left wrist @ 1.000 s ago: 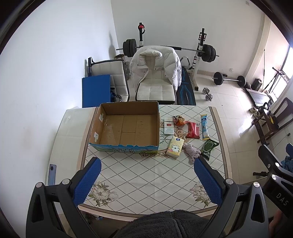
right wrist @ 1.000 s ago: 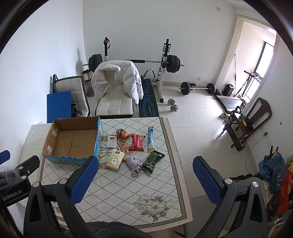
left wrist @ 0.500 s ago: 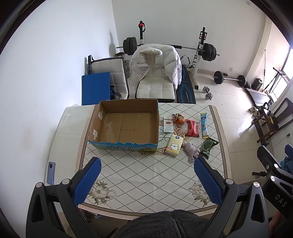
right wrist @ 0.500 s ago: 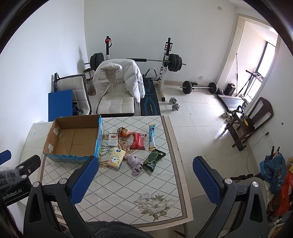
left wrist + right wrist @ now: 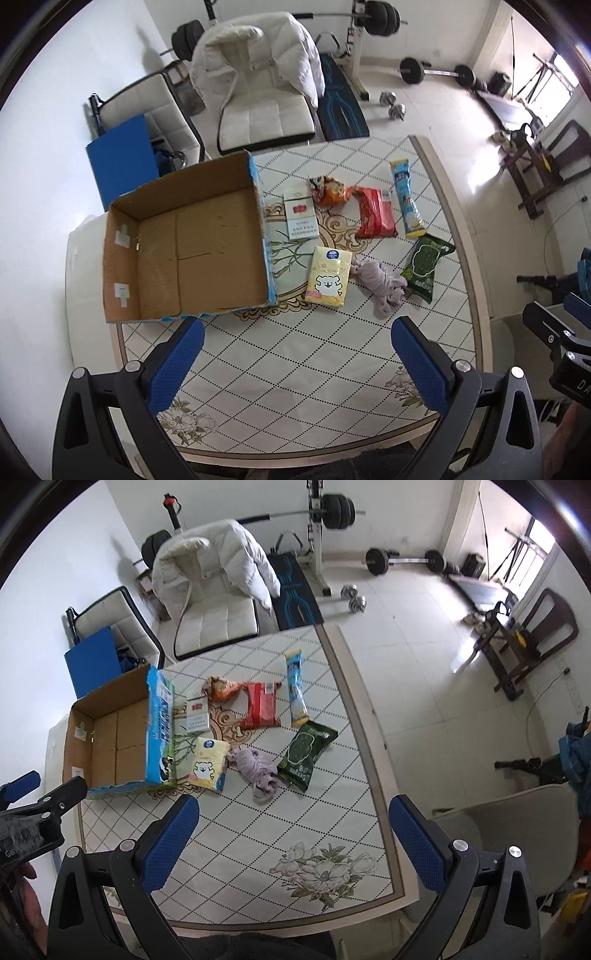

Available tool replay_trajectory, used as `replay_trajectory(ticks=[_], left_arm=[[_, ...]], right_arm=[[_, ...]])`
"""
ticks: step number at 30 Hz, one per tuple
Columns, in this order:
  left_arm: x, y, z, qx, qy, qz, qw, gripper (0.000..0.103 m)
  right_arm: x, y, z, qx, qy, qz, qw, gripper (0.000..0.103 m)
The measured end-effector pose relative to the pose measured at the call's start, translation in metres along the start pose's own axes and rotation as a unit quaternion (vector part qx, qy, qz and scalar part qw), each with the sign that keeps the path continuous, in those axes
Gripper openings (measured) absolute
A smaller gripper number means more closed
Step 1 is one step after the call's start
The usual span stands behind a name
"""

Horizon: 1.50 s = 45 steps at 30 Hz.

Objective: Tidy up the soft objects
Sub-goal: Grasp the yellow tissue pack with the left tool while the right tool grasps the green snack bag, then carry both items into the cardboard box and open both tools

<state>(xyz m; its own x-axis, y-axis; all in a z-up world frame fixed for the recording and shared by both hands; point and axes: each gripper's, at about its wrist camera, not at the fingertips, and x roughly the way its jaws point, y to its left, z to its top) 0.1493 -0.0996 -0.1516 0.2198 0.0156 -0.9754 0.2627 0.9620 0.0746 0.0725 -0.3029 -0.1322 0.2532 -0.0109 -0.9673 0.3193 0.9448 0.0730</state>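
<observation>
Only from the right wrist, the cardboard box's (image 5: 110,738) printed side; both tools (image 5: 297,363) (image 5: 293,840) wide open, empty.

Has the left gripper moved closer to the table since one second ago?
Yes. In the left wrist view the cardboard box and yellow tissue pack now look larger and nearer the open left gripper, so it has moved forward and down toward the table.

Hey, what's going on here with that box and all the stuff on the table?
A person holds two open grippers, the left gripper and the right gripper, above a patterned table, gripping nothing. An empty cardboard box sits on it. Beside the box lie a yellow tissue pack, a crumpled lilac cloth, a green wipes pack and snack packets. Nothing is packed yet.
</observation>
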Motion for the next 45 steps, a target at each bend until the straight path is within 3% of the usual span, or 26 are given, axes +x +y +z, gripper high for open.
replay_trajectory(ticks=[4, 9, 13, 18, 20, 22, 23, 24, 28, 36, 41, 45], left_arm=[[0.084, -0.032, 0.035, 0.045, 0.073, 0.011, 0.9962, 0.103], [0.184, -0.058, 0.053, 0.082, 0.164, 0.033, 0.9825, 0.101], [0.230, -0.060, 0.055, 0.090, 0.205, 0.053, 0.9731, 0.098], [0.259, -0.063, 0.054, 0.102, 0.225, 0.069, 0.9666, 0.098], [0.265, -0.066, 0.052, 0.105, 0.232, 0.065, 0.9648, 0.076], [0.272, -0.068, 0.047, 0.106, 0.250, 0.060, 0.9606, 0.062], [0.272, -0.068, 0.045, 0.104, 0.248, 0.059, 0.9612, 0.061], [0.273, -0.068, 0.045, 0.103, 0.247, 0.058, 0.9618, 0.061], [0.258, -0.059, 0.044, 0.085, 0.244, 0.044, 0.9649, 0.060], [0.190, -0.019, 0.045, 0.021, 0.203, -0.009, 0.9788, 0.060], [0.117, 0.001, 0.044, -0.005, 0.147, -0.053, 0.9876, 0.060], [0.058, 0.028, 0.046, -0.020, 0.100, -0.066, 0.9926, 0.060]], right_arm=[[0.101, -0.017, 0.030, 0.027, 0.072, 0.002, 0.997, 0.103], [0.211, -0.027, 0.052, 0.071, 0.142, 0.008, 0.987, 0.102], [0.252, -0.024, 0.056, 0.083, 0.175, 0.013, 0.981, 0.100], [0.283, -0.020, 0.056, 0.098, 0.205, 0.028, 0.973, 0.093], [0.294, -0.020, 0.057, 0.105, 0.217, 0.032, 0.970, 0.088], [0.303, -0.019, 0.056, 0.109, 0.227, 0.032, 0.967, 0.073], [0.306, -0.018, 0.055, 0.108, 0.233, 0.030, 0.966, 0.066], [0.309, -0.018, 0.054, 0.107, 0.237, 0.026, 0.965, 0.052], [0.309, -0.019, 0.049, 0.102, 0.227, 0.023, 0.968, 0.044], [0.271, -0.023, 0.042, 0.087, 0.214, 0.050, 0.972, 0.039], [0.210, -0.016, 0.046, 0.059, 0.187, 0.084, 0.977, 0.038], [0.157, 0.018, 0.053, 0.015, 0.157, 0.121, 0.980, 0.038]])
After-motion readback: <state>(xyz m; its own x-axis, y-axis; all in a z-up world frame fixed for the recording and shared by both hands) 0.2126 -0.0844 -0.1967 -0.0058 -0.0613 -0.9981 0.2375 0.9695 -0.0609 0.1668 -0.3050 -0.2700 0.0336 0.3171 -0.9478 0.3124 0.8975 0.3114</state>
